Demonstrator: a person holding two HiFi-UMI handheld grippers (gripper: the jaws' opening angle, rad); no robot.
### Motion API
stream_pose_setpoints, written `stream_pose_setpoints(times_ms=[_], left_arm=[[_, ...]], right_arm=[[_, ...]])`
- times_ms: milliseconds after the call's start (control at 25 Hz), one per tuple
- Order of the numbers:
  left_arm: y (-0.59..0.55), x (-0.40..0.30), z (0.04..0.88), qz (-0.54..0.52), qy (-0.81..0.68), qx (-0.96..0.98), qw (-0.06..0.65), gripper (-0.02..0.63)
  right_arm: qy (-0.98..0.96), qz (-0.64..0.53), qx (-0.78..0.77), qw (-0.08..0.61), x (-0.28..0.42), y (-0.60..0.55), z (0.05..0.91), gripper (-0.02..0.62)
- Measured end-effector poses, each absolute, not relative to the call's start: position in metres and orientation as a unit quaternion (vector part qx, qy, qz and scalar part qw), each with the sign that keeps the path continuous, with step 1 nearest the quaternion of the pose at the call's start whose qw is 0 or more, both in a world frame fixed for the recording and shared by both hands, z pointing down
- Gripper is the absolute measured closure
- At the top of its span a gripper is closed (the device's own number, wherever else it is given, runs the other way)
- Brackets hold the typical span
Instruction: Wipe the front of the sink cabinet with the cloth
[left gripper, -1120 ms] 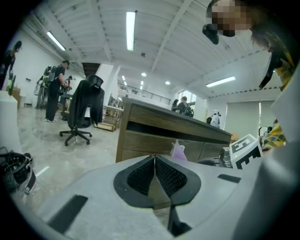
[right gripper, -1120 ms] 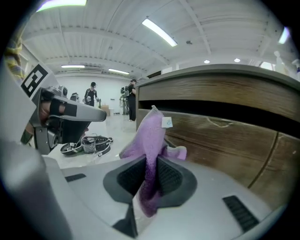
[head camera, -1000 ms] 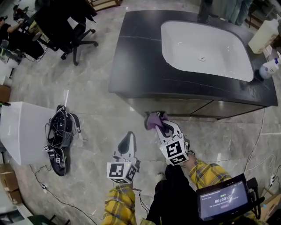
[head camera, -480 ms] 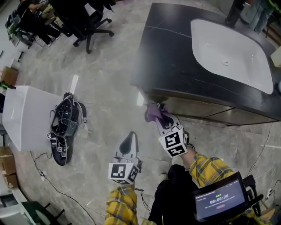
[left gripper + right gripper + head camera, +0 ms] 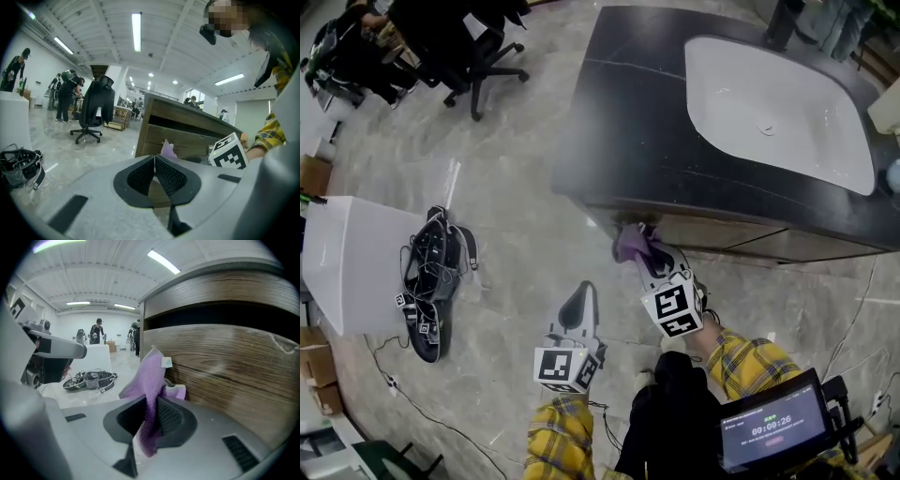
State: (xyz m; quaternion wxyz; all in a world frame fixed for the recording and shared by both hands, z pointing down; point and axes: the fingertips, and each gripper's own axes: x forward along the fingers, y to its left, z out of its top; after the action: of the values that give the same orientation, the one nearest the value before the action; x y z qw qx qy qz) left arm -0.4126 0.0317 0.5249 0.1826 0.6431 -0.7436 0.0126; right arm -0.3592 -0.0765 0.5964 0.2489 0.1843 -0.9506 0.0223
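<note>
- Cloth placement: the crumpled purple fleecy cloth [image 5: 630, 242], clamped between the jaws of the right gripper [image 5: 647, 258], has stayed at the left end of the brown wood-grain sink cabinet front [image 5: 722, 234] over the last second, edging closer to it. We judge the wiping stroke is barely begun.
- Contact: in the right gripper view we see the soft cloth seemingly touching the smooth grained panel, below the dark stone countertop [image 5: 619, 122].
- Left gripper [image 5: 577, 305]: ribbed black pads pressed together on nothing, held clear in front of the cabinet.
</note>
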Motion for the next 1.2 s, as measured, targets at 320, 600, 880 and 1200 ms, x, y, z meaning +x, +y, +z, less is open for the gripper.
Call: stream_pose_setpoints(times_ms=[320, 600, 880, 1200], left_arm=[[-0.015, -0.363, 0.513, 0.014, -0.712, 0.678, 0.184, 0.597], [-0.043, -0.328, 0.513, 0.015, -0.684, 0.707, 0.181, 0.597], [-0.068, -0.29, 0.519, 0.02, -0.651, 0.735, 0.189, 0.597], [-0.104, -0.25, 0.518, 0.02, -0.616, 0.763, 0.196, 0.597]], right_arm=[[-0.939, 0.039, 0.226, 0.255, -0.298, -0.107, 0.593, 0.543], [-0.932, 0.036, 0.251, 0.257, -0.259, -0.122, 0.593, 0.543], [-0.923, 0.031, 0.281, 0.262, -0.214, -0.139, 0.592, 0.543], [-0.907, 0.028, 0.315, 0.277, -0.166, -0.163, 0.59, 0.543]])
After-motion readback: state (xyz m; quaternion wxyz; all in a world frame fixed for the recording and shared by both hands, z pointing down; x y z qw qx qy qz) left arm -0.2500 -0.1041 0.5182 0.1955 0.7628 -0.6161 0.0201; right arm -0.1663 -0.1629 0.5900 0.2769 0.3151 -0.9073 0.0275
